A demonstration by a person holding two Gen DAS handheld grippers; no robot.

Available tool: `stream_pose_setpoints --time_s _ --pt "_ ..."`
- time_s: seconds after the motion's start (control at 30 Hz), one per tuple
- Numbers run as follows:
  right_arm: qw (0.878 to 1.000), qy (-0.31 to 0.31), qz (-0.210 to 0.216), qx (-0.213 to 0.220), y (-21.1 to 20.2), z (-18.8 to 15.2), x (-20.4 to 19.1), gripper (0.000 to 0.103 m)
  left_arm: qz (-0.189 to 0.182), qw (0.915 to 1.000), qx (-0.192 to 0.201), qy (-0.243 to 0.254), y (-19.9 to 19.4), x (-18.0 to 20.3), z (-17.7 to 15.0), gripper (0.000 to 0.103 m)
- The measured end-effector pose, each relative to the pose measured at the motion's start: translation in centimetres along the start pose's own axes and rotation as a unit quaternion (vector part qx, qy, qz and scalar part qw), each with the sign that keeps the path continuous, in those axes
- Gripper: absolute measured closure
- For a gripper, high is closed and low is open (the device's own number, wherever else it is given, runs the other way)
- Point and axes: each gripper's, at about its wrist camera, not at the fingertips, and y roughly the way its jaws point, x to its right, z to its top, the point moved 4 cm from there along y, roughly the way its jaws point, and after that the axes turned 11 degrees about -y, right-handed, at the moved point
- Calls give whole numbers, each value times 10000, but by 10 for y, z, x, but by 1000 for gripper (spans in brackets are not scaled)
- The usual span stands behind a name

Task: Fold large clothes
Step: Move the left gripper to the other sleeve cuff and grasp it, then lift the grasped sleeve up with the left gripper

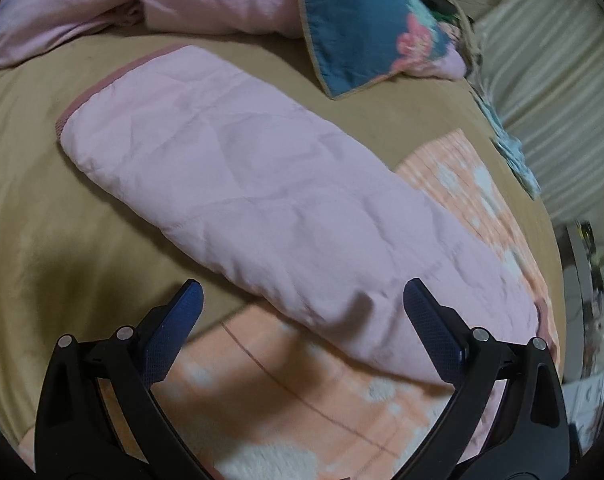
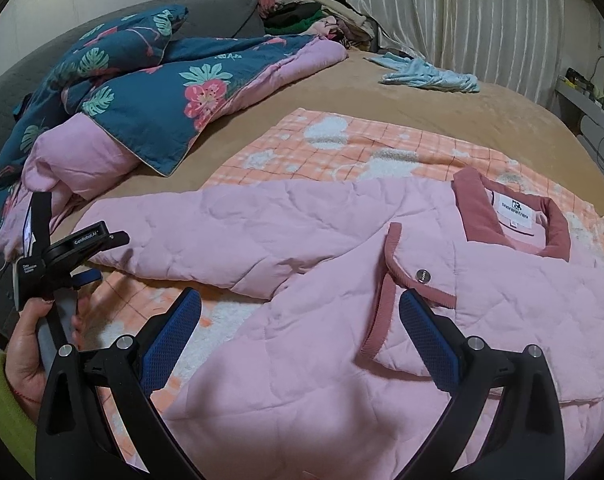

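Currently pink quilted jacket (image 2: 342, 300) is lying flat on an orange checked blanket (image 2: 366, 148) on the bed (image 2: 310, 92), sleeve (image 1: 242, 184) extending outward. Left gripper (image 1: 302, 300) and right gripper (image 2: 300, 304) are hovering above it, jaws apart, gripping nothing.

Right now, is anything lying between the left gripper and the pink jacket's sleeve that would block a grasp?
Nothing visible does. The left gripper is open just short of the sleeve, which lies stretched across the bed with nothing on top. Only the orange checked blanket lies beneath. The floral quilt sits well beyond the cuff.
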Motion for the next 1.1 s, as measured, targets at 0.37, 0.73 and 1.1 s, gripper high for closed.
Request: stream_pose_setpoints --time_s 0.37,0.73,1.1 --pt "9994 179 -246 -145 -3 -23 39 4 -29 9977 171 -663 18 -20 24 9" --pt "9975 546 -458 -35 -31 -47 84 4 -586 9940 608 -689 -17 -8 44 88" --pt "9956 727 -586 105 -77 -64 106 4 -1756 9765 1241 144 -116 56 28 91"
